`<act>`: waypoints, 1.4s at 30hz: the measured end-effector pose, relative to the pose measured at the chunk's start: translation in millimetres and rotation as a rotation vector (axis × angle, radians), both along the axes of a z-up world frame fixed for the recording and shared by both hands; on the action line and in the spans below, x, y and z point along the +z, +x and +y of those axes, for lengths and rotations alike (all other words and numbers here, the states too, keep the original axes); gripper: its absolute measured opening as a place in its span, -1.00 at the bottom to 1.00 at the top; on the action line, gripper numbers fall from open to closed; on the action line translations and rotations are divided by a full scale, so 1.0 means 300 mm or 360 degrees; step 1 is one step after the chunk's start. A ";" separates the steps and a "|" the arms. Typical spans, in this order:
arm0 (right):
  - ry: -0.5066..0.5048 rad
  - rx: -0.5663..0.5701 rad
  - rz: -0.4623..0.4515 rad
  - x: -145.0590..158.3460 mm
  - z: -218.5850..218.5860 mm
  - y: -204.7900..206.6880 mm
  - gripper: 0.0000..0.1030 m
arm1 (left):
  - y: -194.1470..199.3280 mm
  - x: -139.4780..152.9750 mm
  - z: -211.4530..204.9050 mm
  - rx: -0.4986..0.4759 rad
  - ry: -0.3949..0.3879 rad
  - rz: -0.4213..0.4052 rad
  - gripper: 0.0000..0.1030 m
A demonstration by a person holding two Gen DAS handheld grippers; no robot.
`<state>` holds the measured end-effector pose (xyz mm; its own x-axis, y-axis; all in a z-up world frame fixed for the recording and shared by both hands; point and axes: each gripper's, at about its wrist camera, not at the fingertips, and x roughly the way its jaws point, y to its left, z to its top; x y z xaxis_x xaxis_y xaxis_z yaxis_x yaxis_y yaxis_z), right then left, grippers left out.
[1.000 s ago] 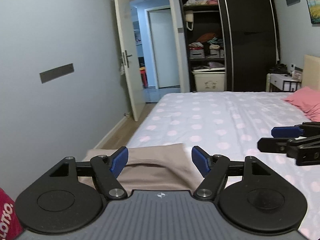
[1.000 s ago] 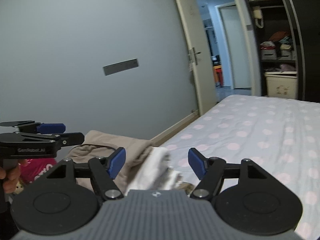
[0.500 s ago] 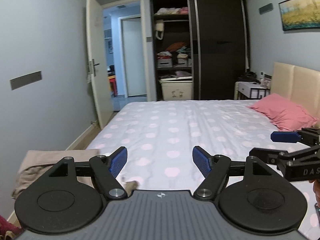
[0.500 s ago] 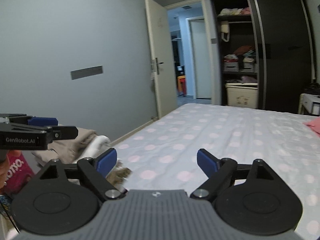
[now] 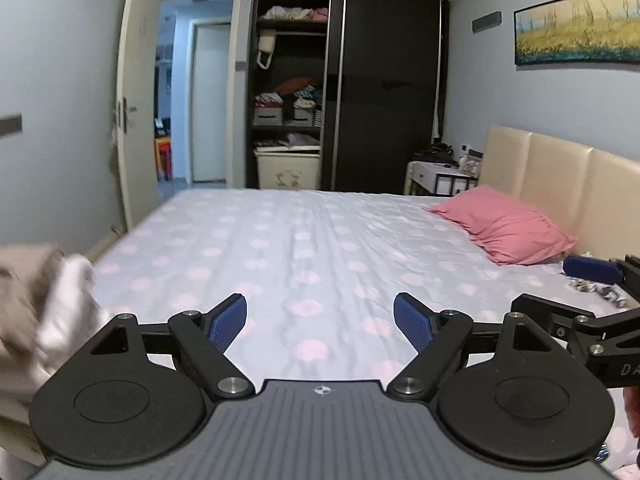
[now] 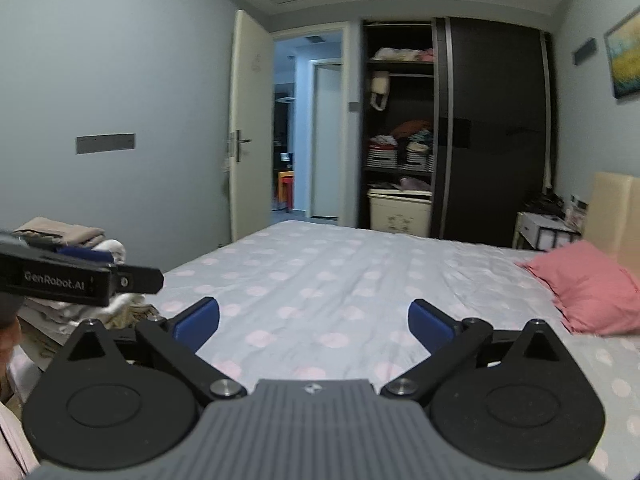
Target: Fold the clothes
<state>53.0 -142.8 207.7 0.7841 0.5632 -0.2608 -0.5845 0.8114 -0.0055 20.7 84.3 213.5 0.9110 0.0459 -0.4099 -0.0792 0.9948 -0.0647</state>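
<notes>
A stack of folded clothes (image 6: pixel 60 232), beige on top and white beneath, sits at the left edge of the bed; in the left wrist view the clothes stack (image 5: pixel 36 296) is blurred. My left gripper (image 5: pixel 320 320) is open over the dotted sheet with nothing between its blue pads. My right gripper (image 6: pixel 314 320) is also open and empty above the sheet. Each gripper shows in the other's view: the left gripper (image 6: pixel 120 268) in front of the stack, the right gripper (image 5: pixel 576 292) at the far right. A small patterned cloth (image 5: pixel 596 290) lies behind the right gripper.
The bed (image 5: pixel 320 248) has a pale sheet with pink dots. A pink pillow (image 5: pixel 504 228) lies by the beige headboard (image 5: pixel 560 184). Behind stand a dark wardrobe (image 5: pixel 384 100) with filled shelves, a white nightstand (image 5: pixel 436 178) and an open door (image 5: pixel 136 100).
Both views have swung right, away from the clothes stack toward the bed and headboard. The stack went from between the fingers to the left edge. Both grippers stayed open.
</notes>
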 end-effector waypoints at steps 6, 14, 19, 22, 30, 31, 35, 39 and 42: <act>0.0001 -0.0138 0.0081 -0.148 -0.099 -0.051 0.97 | -0.009 -0.177 -0.067 0.0000 -0.0023 0.0047 0.58; -0.0057 -0.0291 0.0228 -0.390 -0.125 -0.106 0.97 | -0.028 -0.396 -0.165 0.0018 -0.0008 0.0211 0.58; -0.0045 -0.0308 0.0316 -0.481 -0.109 -0.113 0.97 | -0.026 -0.491 -0.172 0.0045 -0.0024 0.0314 0.58; -0.0069 -0.0330 0.0341 -0.531 -0.096 -0.110 0.97 | -0.017 -0.530 -0.176 0.0072 -0.0021 0.0346 0.58; -0.0067 -0.0362 0.0414 -0.576 -0.073 -0.064 0.97 | 0.032 -0.579 -0.194 0.0089 0.0020 0.0414 0.58; -0.0067 -0.0366 0.0411 -0.576 -0.071 -0.061 0.97 | 0.034 -0.584 -0.196 0.0089 0.0024 0.0420 0.58; -0.0044 -0.0364 0.0410 -0.574 -0.069 -0.050 0.97 | 0.048 -0.613 -0.202 0.0074 0.0023 0.0463 0.58; -0.0020 -0.0339 0.0414 -0.561 -0.066 -0.046 0.97 | 0.053 -0.633 -0.207 0.0075 0.0026 0.0487 0.58; -0.0036 -0.0321 0.0406 -0.562 -0.057 -0.047 0.97 | 0.058 -0.636 -0.206 0.0077 0.0011 0.0498 0.58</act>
<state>39.0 -159.8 39.2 0.7869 0.3949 -0.4741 -0.3968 0.9123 0.1013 37.9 22.6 22.7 0.7372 0.0902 -0.6696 -0.1417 0.9897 -0.0226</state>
